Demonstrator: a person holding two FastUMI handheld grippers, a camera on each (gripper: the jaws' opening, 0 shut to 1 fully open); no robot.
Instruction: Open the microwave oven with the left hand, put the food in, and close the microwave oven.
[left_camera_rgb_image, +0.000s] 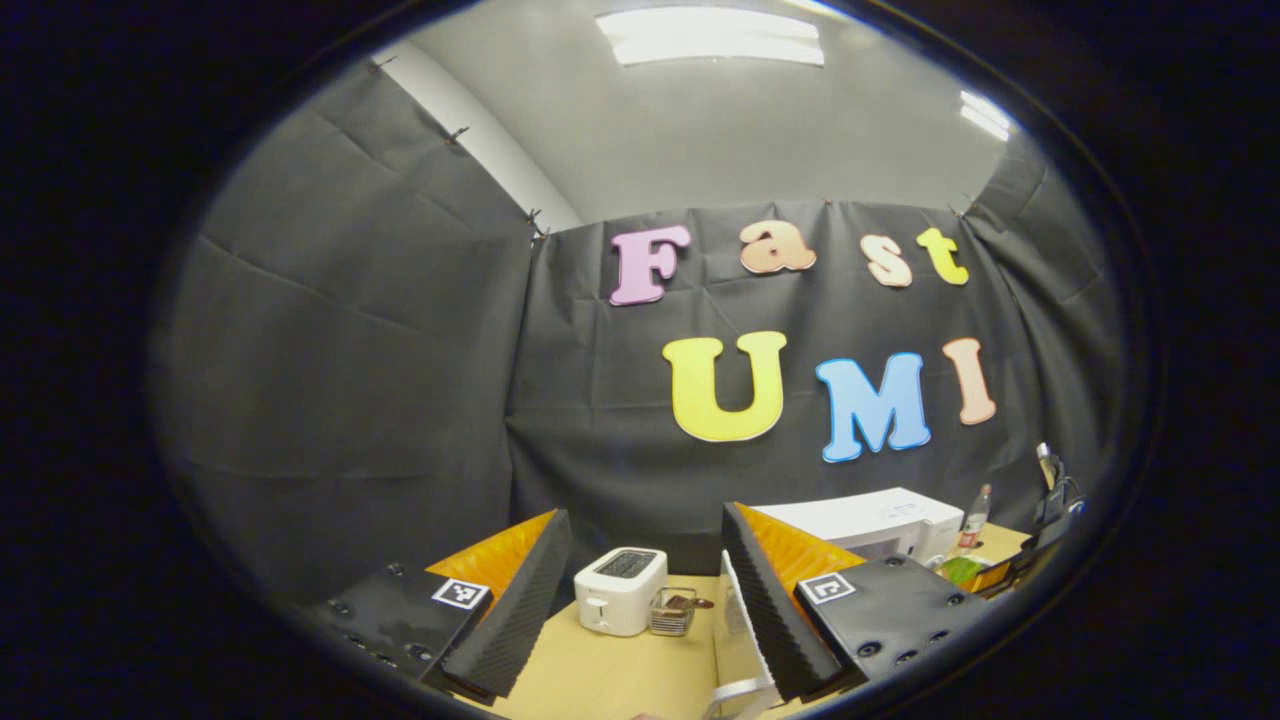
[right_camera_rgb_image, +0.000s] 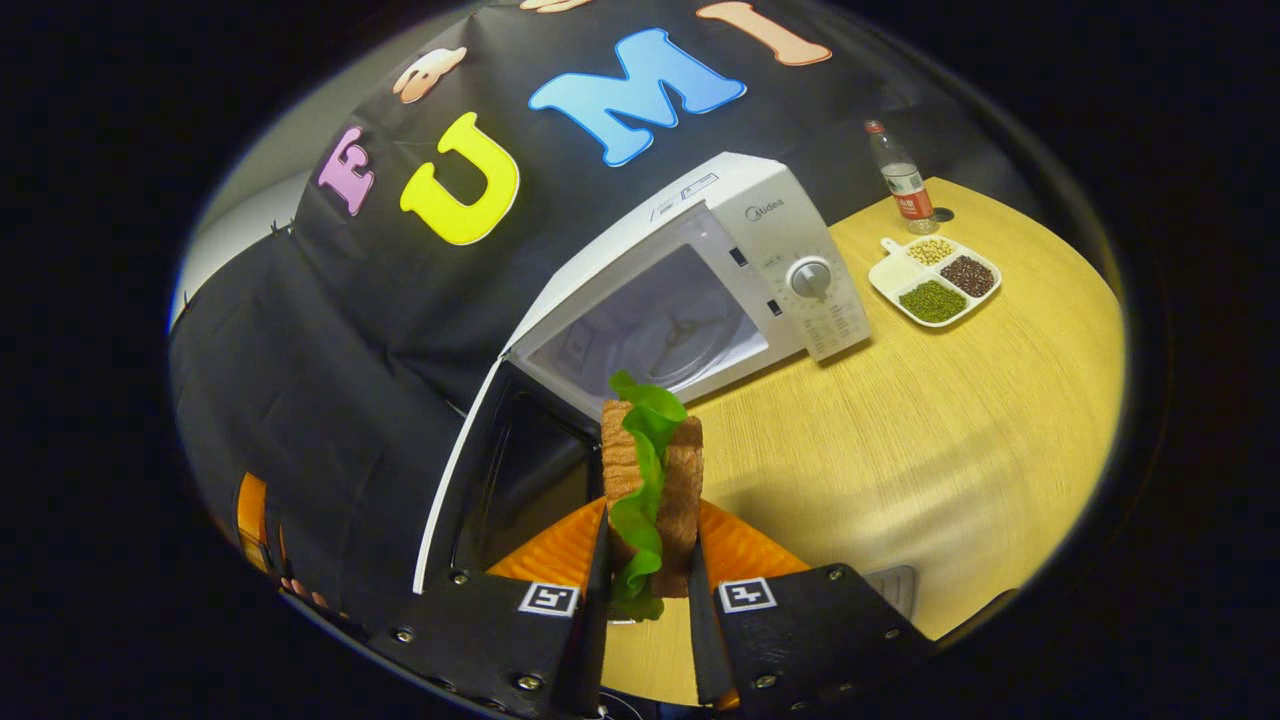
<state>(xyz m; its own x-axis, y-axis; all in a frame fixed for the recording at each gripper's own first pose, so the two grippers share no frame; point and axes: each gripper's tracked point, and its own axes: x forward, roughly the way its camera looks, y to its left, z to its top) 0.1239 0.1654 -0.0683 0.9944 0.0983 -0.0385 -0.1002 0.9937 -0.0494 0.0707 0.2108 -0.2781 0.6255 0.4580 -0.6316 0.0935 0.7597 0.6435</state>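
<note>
The sandwich (right_camera_rgb_image: 650, 480) is held upright, clamped between both fingers of the right gripper (right_camera_rgb_image: 648, 575), just in front of the microwave (right_camera_rgb_image: 760, 240), whose door (right_camera_rgb_image: 500, 470) is swung open. The left gripper (left_camera_rgb_image: 650, 590) is spread wide around nothing, with a toaster (left_camera_rgb_image: 620, 590) seen beyond it on the table (right_camera_rgb_image: 950, 430)

The right tongs (right_camera_rgb_image: 648, 560) clamp a sandwich (right_camera_rgb_image: 652, 480) before the open microwave (right_camera_rgb_image: 700, 290).

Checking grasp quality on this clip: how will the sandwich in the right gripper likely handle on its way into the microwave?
The sandwich is likely soft: bread slices pinched in the right gripper could compress. Its lettuce leaf looks floppy and overhangs, so it might slip out. It seems light and probably won't sag.
</note>
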